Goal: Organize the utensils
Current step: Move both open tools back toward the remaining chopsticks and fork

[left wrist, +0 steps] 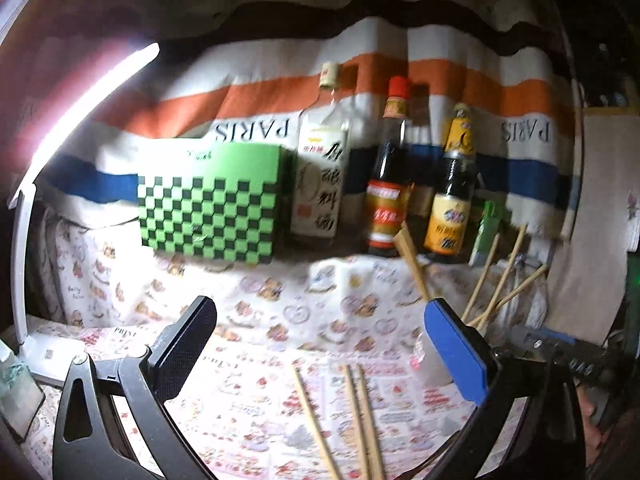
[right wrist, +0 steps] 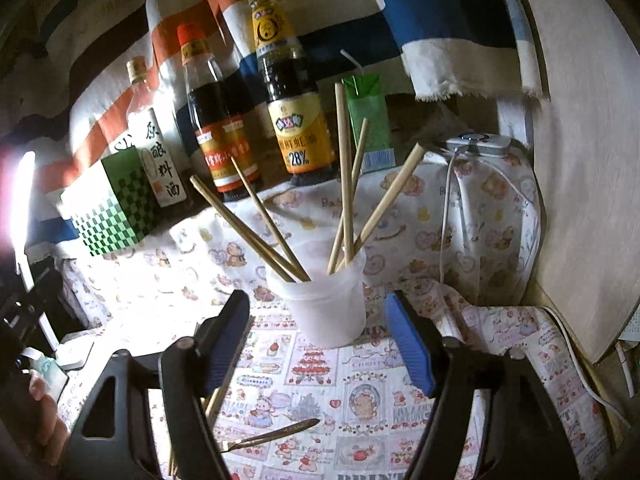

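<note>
A translucent white cup (right wrist: 324, 312) stands on the patterned cloth with several wooden chopsticks (right wrist: 345, 168) leaning out of it. My right gripper (right wrist: 318, 300) is open, one finger on each side of the cup and neither pad touching it. Two loose chopsticks (right wrist: 216, 400) lie under its left finger, and a thin golden utensil (right wrist: 276, 434) lies on the cloth nearer the camera. My left gripper (left wrist: 320, 312) is wide open with nothing between its fingers; three loose chopsticks (left wrist: 356, 420) lie flat below it. Its blue finger mostly hides the cup (left wrist: 424, 356), whose chopsticks (left wrist: 500, 276) show above.
Along the back stand a green checkered box (left wrist: 208, 204), a clear bottle (left wrist: 320, 176), two dark sauce bottles (left wrist: 388, 184) and a green carton (right wrist: 368, 120) before a striped cloth. A bright lamp (left wrist: 80, 108) is at left. A white device (right wrist: 478, 144) with cable sits right.
</note>
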Tool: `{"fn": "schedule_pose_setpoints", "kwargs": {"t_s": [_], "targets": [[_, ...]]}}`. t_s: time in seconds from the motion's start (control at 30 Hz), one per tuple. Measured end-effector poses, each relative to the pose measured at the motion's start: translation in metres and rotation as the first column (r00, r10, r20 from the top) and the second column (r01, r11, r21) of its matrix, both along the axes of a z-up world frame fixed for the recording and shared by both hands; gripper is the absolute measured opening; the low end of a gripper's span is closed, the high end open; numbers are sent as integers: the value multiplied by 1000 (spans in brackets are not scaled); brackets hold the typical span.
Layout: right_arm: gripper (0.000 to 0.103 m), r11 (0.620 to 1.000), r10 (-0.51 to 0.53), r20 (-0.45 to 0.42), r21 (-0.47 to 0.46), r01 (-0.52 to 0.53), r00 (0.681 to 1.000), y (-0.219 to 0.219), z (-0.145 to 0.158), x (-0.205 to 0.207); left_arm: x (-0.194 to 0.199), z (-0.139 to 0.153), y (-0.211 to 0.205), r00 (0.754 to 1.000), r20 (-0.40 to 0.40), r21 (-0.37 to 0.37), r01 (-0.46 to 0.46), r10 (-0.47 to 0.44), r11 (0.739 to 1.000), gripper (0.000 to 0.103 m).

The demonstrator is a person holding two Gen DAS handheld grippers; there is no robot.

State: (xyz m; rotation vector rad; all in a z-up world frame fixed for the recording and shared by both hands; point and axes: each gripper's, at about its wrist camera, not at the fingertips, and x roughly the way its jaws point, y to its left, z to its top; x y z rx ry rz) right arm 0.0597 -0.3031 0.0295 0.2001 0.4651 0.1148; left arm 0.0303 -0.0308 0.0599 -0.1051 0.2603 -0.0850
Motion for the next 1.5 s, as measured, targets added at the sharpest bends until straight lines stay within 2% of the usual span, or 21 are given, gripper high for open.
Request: {"fn": "schedule_pose_setpoints", "kwargs": {"t_s": [0.13, 0.23, 0.33, 0.4, 0.5, 0.63, 0.73, 0.83, 0.9, 0.93, 1.0, 1.2, 1.37, 1.43, 1.5], "targets": [[77, 1000, -9, -29, 7, 9, 1000, -1, -6, 5, 10, -15, 10, 995, -98, -45, -23, 18, 999, 103], [87, 1000, -17, -53, 16, 18, 998, -2, -11, 9, 22, -24, 14, 984, -176, -70, -33, 20, 997, 103], [92, 998, -42, -62, 33, 44, 997, -5, -14, 10, 31, -33, 18, 972, -233, -81, -53, 33, 995, 103], [99, 997, -52, -82, 50, 56, 995, -8, -15, 13, 37, -40, 19, 962, -270, -87, -57, 31, 995, 103], [101, 994, -64, -131, 83, 75, 989, -13, -21, 19, 40, -45, 21, 957, -291, -119, -46, 9, 992, 103], [101, 989, -62, -201, 118, 87, 978, -19, -30, 29, 46, -51, 19, 942, -335, -96, -59, 23, 994, 103], [101, 989, -86, -219, 101, 111, 972, -21, -34, 33, 58, -63, 17, 905, -422, -49, -80, 52, 996, 103], [101, 990, -93, -225, 81, 114, 970, -19, -35, 34, 75, -83, 14, 836, -548, -31, -58, 31, 998, 103], [101, 990, -98, -231, 72, 118, 968, -18, -37, 35, 81, -94, 12, 807, -590, -30, -37, 12, 999, 103], [101, 991, -99, -233, 69, 118, 967, -18, -37, 35, 82, -97, 8, 801, -599, -14, -23, 10, 1000, 103], [101, 991, -102, -237, 58, 119, 966, -17, -37, 36, 82, -100, 1, 802, -597, 36, -6, 26, 999, 103], [101, 993, -89, -269, 49, 106, 959, -15, -39, 37, 73, -100, -20, 829, -554, 163, 20, 74, 986, 103], [101, 994, -63, -307, 68, 88, 950, -16, -40, 40, 63, -94, -34, 846, -532, 118, 123, -42, 985, 102], [101, 994, -53, -318, 76, 81, 947, -17, -41, 41, 57, -90, -44, 851, -511, 100, 195, -118, 976, 94], [101, 994, -48, -328, 77, 77, 944, -18, -41, 42, 51, -90, -55, 840, -511, 85, 263, -185, 961, 78]]}}
